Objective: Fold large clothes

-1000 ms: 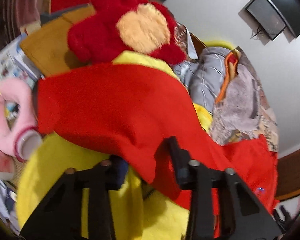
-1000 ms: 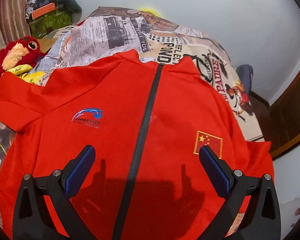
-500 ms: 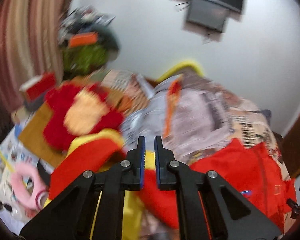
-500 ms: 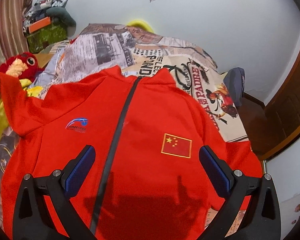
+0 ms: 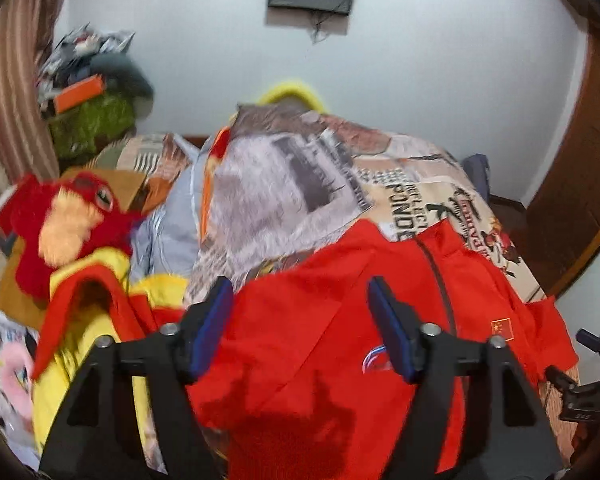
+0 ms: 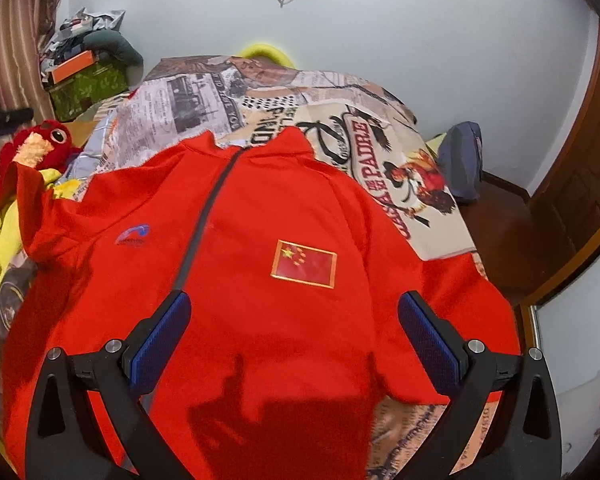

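1. The red jacket (image 6: 268, 280) lies front-up and mostly spread on the bed (image 6: 380, 152), its collar pointing toward the far wall and its dark zipper (image 6: 204, 220) running down the middle.
2. Taking the zipper as landmark: the flag patch (image 6: 304, 263) sits just to the right of it, and a small blue logo (image 6: 132, 236) sits to the left.
3. Further left of the zipper, one sleeve (image 5: 72, 304) is draped over a yellow plush heap (image 5: 84, 344), beside a red stuffed toy (image 5: 64, 224); it is not laid flat.
4. The left tool (image 5: 300, 320) hangs over the jacket's logo side with its jaws spread wide, holding nothing.
5. The right tool (image 6: 292, 340) hovers over the chest, right of the zipper and below the flag patch, jaws likewise wide apart and empty.
6. Judged from this, the work is at the laying-out stage, with no fold yet made in the body of the garment.
7. The next move likely calls for the left tool to pinch the stray sleeve near its cuff and bring it across toward the zipper, while the right tool takes the opposite sleeve or side edge.
8. The cloth looks thin and slippery, so the pinch should take a good fold of fabric to avoid it sliding out.
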Demonstrator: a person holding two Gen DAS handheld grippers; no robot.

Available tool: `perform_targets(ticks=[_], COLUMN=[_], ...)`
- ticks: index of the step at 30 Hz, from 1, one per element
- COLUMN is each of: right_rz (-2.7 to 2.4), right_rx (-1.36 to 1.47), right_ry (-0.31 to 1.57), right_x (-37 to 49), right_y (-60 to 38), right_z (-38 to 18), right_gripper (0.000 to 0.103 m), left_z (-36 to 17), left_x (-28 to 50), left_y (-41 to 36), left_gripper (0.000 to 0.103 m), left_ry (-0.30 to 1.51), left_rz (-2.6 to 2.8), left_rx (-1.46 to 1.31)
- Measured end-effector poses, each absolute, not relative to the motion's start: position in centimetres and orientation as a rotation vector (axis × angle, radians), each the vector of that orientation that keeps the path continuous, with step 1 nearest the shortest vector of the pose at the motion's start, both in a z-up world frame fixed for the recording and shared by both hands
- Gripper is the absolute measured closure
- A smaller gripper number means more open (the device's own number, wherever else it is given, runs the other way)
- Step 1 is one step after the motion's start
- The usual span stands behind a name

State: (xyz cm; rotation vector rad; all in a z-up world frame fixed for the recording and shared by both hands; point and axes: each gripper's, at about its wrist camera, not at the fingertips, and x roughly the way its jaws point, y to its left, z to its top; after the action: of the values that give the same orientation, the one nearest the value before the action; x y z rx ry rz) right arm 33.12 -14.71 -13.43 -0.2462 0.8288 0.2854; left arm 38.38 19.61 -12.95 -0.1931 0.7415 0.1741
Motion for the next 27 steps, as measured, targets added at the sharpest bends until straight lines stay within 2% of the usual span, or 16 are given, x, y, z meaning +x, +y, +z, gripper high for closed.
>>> perform_targets(ticks=[5, 17, 27], right_rz=[0.27, 0.253, 0.253], right_rx=[-0.24, -0.335, -0.427], right_ry=[0.842, 0.863, 0.857], right_x=[33.3, 33.6, 33.4], right_y=[-15.2, -11.5, -8.7], right_z=[-13.7, -15.3, -16.3], right_gripper=[0.0, 0.0, 0.0], left_z=[-15.7, -21.4, -24.7], left_x=[37.1, 34.3, 35.3], left_y=[24.0, 39.3, 44.7], left_gripper=[0.034, 0.033, 0.033], left_ry=[0.823, 0.82, 0.782], left_rz=[0.214, 0.252, 0.318], left_rx=[-0.329, -0.792, -1.028])
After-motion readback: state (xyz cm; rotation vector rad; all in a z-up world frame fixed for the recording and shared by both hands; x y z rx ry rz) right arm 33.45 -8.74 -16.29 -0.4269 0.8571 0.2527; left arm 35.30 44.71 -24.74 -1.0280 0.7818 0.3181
